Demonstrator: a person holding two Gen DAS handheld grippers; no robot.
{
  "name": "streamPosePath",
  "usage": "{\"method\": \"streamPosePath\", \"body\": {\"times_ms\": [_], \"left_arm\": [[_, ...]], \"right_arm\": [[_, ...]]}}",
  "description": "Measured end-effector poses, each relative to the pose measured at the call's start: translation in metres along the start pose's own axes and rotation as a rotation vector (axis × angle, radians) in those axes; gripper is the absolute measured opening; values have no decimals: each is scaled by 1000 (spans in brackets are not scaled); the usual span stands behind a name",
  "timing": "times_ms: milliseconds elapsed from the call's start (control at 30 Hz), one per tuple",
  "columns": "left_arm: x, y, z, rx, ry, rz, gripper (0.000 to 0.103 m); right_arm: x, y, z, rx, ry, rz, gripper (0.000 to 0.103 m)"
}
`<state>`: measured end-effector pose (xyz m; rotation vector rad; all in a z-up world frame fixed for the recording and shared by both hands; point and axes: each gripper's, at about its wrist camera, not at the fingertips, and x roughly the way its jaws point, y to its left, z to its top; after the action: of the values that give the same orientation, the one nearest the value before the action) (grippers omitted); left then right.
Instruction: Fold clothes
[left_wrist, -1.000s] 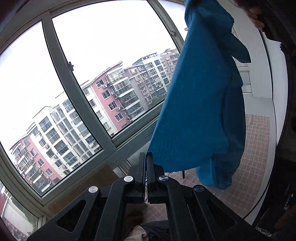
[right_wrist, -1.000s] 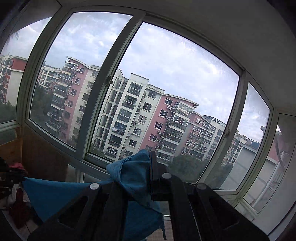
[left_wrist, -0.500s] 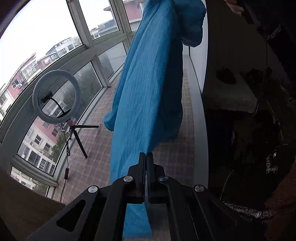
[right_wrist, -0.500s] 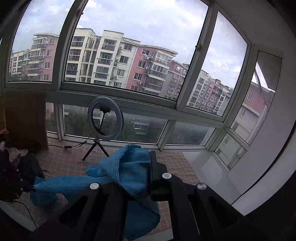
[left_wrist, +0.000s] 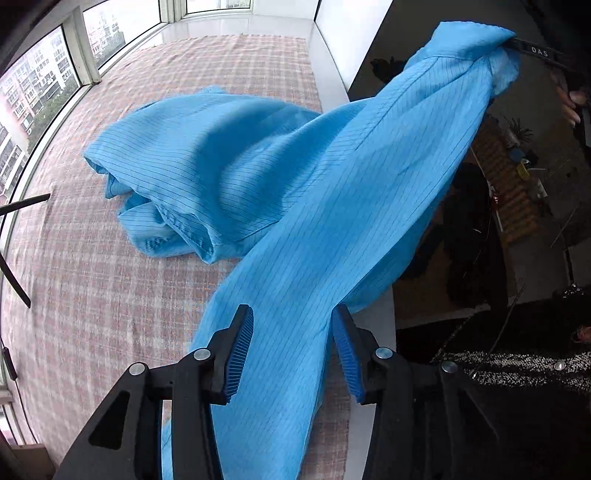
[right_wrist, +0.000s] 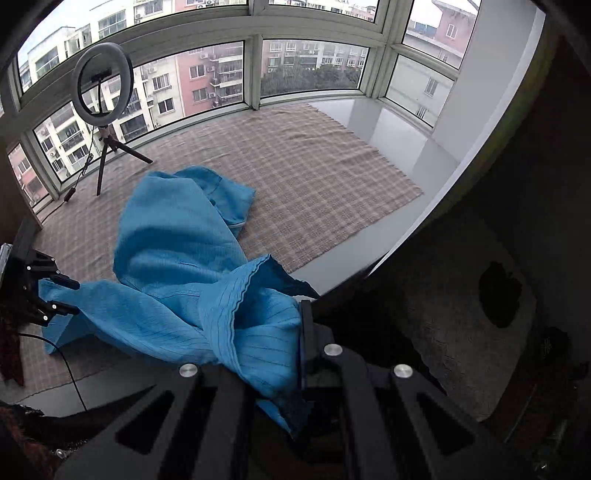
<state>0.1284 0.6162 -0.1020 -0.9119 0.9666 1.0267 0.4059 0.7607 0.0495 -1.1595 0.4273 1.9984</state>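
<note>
A blue striped garment lies partly bunched on a checked mat and stretches between both grippers. My left gripper is open, with the cloth running loosely between its blue-padded fingers. My right gripper is shut on the garment's collar end, held up off the mat. The right gripper also shows in the left wrist view at top right, and the left gripper in the right wrist view at far left.
A ring light on a tripod stands on the mat by the windows. A white ledge borders the mat. The dark room floor with clutter lies to the right. A cable runs at front left.
Both grippers swung down from facing the windows to facing the mat. The garment dropped from hanging in the air onto the mat. My left gripper opened and released the cloth.
</note>
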Motion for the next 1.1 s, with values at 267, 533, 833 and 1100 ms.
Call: {"method": "streamPosePath", "body": {"times_ms": [267,533,833,1100], "left_arm": [[-2,56,55,-116,6,13,48],[54,46,158,43,73,73,51],[142,39,168,187,289,153,0],[31,110,149,-42,90,120,4]], "right_arm": [[7,-64,-39,18,6,6,2],[1,-97,-58,7,19,3,2],[-23,-144,-106,17,54,-7,2],[-52,-173,-133,4,53,-10,2]]}}
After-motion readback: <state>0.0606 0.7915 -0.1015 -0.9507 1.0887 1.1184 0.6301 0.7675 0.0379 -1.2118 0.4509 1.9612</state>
